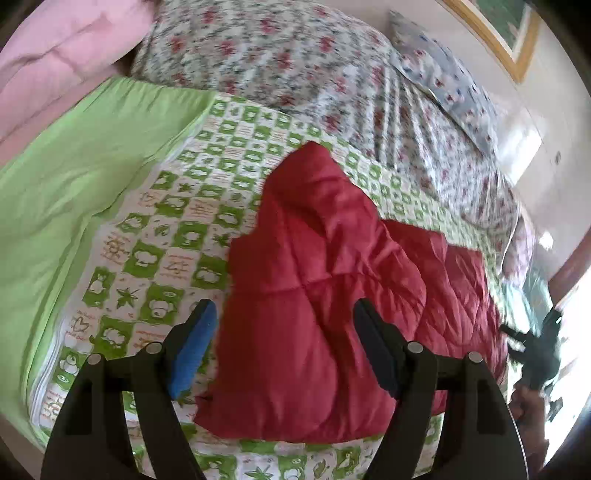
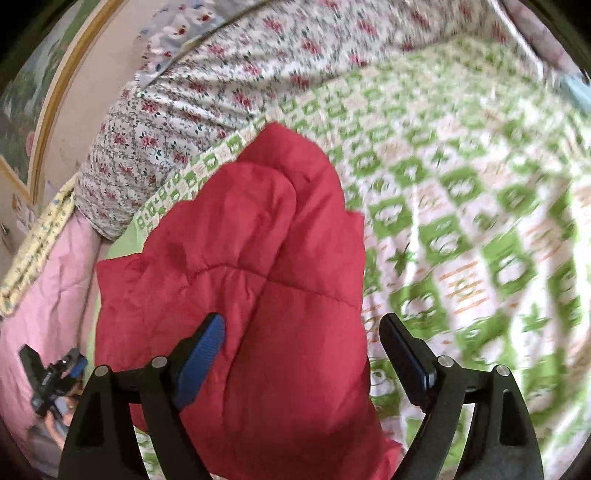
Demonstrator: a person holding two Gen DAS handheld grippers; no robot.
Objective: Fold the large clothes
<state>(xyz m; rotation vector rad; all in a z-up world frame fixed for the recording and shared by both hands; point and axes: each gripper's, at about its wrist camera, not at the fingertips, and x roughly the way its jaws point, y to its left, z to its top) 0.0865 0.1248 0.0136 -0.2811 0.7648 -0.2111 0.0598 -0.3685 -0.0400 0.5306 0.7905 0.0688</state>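
Observation:
A red quilted garment [image 1: 325, 280] lies folded in layers on a green-and-white patterned sheet [image 1: 155, 229]. My left gripper [image 1: 282, 308] hovers over the garment's near part, open, its blue-padded fingers apart with nothing pressed between them. The right wrist view shows the same red garment [image 2: 243, 266] from the other side. My right gripper [image 2: 303, 325] is open above it, pads clear of the cloth. The other gripper appears small at the right edge of the left wrist view [image 1: 535, 350] and at the lower left of the right wrist view [image 2: 51, 376].
The bed carries a plain green cover [image 1: 74, 177], a pink quilt [image 1: 48, 55], a floral bedspread [image 1: 295, 62] and a floral pillow [image 1: 443, 85]. A framed picture [image 1: 495, 33] hangs on the wall behind. Patterned sheet [image 2: 480, 229] spreads to the garment's right.

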